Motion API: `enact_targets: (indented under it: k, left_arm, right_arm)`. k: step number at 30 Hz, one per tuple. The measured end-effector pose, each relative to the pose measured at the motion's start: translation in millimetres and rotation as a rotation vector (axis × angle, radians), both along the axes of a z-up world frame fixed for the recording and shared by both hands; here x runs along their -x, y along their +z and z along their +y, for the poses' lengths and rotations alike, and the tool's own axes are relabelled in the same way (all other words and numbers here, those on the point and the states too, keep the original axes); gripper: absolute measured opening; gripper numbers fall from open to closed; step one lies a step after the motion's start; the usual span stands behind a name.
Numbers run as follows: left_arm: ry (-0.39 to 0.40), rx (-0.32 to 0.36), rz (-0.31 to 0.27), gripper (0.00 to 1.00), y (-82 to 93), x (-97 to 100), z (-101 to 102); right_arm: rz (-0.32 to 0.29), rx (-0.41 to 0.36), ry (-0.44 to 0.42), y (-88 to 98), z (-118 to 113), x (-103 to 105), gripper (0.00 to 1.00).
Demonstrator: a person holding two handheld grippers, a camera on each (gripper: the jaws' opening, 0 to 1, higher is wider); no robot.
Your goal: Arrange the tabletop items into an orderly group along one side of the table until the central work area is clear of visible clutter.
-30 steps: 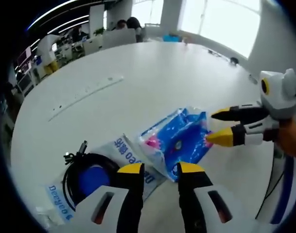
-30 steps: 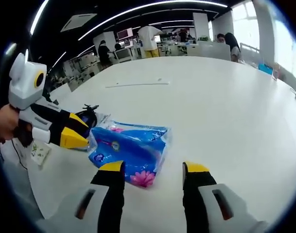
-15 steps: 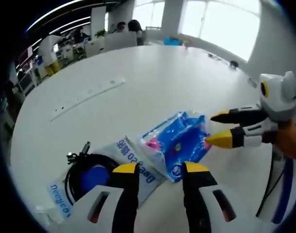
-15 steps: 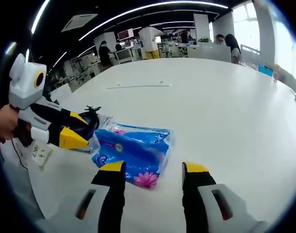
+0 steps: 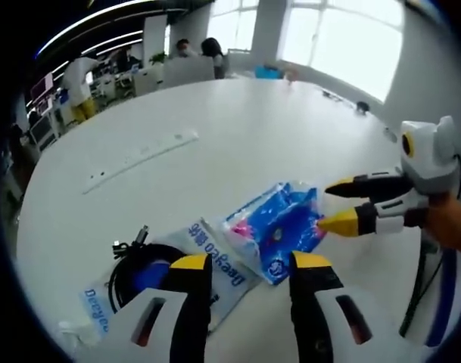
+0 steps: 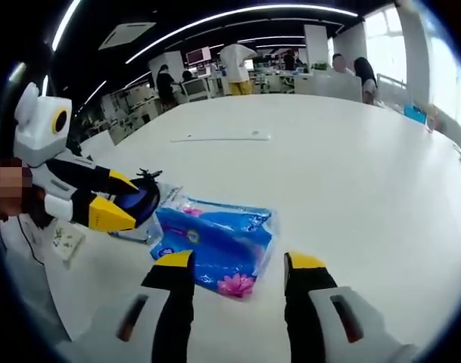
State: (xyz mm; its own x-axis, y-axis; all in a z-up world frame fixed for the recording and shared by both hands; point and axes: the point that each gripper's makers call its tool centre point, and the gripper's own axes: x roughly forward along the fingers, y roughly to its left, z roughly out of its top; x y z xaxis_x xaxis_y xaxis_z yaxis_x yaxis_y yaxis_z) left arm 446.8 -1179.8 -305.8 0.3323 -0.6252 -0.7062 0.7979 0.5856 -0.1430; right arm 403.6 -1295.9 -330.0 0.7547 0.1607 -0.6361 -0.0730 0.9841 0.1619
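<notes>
Now farther from blue packet (image 5: 276, 229).

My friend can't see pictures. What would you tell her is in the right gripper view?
A blue tissue pack lies on a big white round table, just ahead of the right hand-held gripper, whose jaws are open. From the left, the left hand-held gripper reaches in, also open, in front of a black cable coil.

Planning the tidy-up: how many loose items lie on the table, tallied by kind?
Blue tissue packs: 1
Black cable coils: 1
White printed bags, under the cable: 1
White power strips: 1
Total: 4
</notes>
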Motion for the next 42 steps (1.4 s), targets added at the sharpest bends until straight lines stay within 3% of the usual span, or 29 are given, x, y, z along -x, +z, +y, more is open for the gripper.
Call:
enact_targets:
  k: [5,22,24,31,42]
  left_arm:
    - [-0.016,0.015,-0.004,0.47,2.4,2.2,-2.5]
    - [-0.031,0.054,-0.030,0.54,17.9,0.2,8.6]
    - [-0.025,0.064,-0.053,0.56,20.6,-1.7,11.5]
    - [-0.017,0.069,-0.052,0.58,25.0,-2.1,23.5]
    - [0.014,0.097,-0.100,0.59,46.4,-17.0,42.7]
  right_arm:
    - [-0.002,0.002,0.000,1.6,0.6,0.5,0.46]
    - [-0.030,0.011,0.007,16.6,8.7,-2.5,0.46]
    - [-0.034,0.011,0.006,18.1,9.8,-3.0,0.46]
    - [-0.055,0.016,0.010,29.0,14.8,-5.7,0.46]
    - [-0.077,0.024,0.024,40.2,25.2,-11.7,0.45]
